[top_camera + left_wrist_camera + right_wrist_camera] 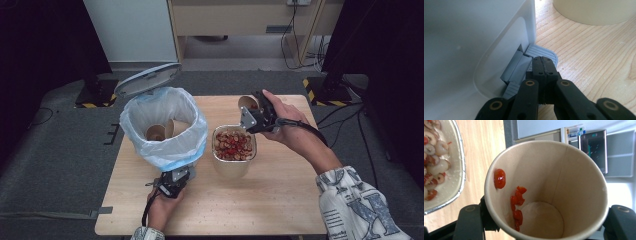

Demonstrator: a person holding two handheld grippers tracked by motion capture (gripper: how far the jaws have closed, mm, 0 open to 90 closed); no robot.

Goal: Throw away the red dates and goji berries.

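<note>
No writing on the things can be read; the sleeve at the lower right carries large printed letters, one like an X. At the left of the wooden bench [280, 200] stands one white pedal bin [162, 127], lid [146, 78] raised, lined with a pale blue bag, with two or so paper cups lying inside. The left tongs [176, 181] sit at the bin's foot; in the left gripper view their jaws are pressed together, tips resting on the grey pedal [541, 51], holding nothing between them. Just right of the bin sits one foil tray [234, 146] heaped with sliced red and pale fruit pieces. Right again, above the tray's far corner, the right tongs [252, 116] are clamped on one brown paper cup [546, 187], tipped on its side; a few red bits [517, 205] cling to its inner wall. The bench stands on grey carpet; behind are a light wooden desk, trailing cables and black stands with yellow-striped feet.
</note>
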